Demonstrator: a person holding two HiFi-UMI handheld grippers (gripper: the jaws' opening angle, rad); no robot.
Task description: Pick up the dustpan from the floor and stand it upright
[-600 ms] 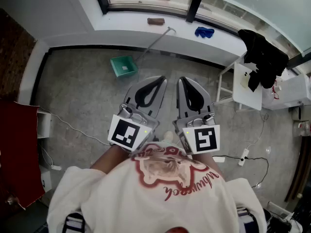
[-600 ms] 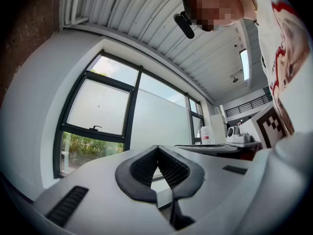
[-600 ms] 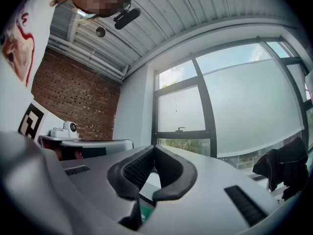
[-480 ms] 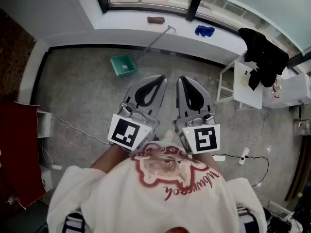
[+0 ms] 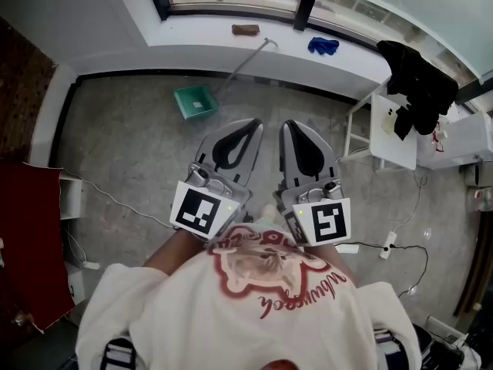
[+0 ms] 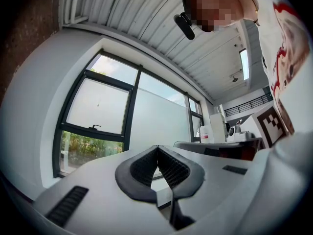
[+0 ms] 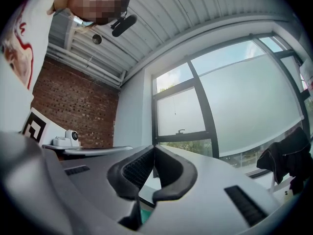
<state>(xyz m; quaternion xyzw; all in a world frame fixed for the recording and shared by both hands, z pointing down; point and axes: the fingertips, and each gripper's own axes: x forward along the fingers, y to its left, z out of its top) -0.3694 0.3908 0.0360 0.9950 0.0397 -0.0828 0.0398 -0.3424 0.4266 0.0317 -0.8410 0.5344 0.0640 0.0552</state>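
The green dustpan lies on the concrete floor, close to the foot of the wall under the windowsill. Its long handle slants up and away from the pan, with the far end at the sill's edge. Nothing is touching the pan.

Your left gripper hangs nearer you than the dustpan and well apart from it. In the left gripper view its jaws are together at the tips with nothing between the pads. Your right gripper sits just beside the left one, on the side away from the dustpan. In the right gripper view its jaws are also closed tip to tip and empty. Both gripper views look at the window, not at the floor.

Beyond the dustpan, a brown block rests on the sill near the handle's end. A blue cloth lies further along the sill. Well to the right of the dustpan stands a white stand with a black garment draped over it. A power strip lies on the floor past the right gripper. A red cloth hangs well to the dustpan's left.
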